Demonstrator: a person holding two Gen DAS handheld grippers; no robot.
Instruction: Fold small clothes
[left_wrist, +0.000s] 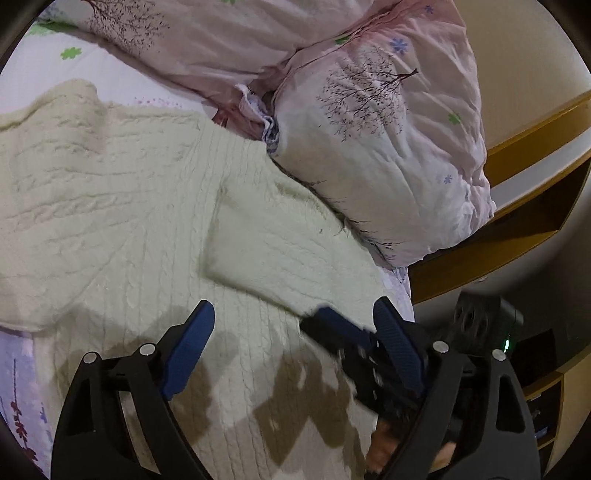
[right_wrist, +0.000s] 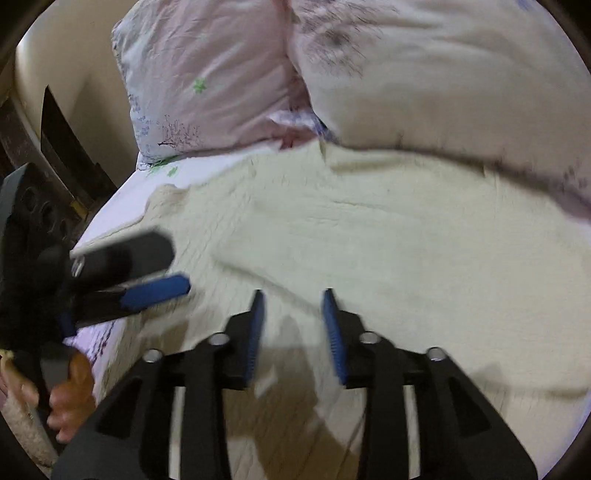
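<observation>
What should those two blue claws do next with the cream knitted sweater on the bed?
Probably bring the left gripper down to pinch an edge of the cream sweater. Its jaws stand wide with nothing between them, the right gripper is also empty, and a sleeve already lies folded across the body, so another fold seems due.

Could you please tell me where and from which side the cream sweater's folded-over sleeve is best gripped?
Probably at the cream sweater's sleeve cuff end, coming from the pillow side; that squared edge lies loose on the body.
</observation>
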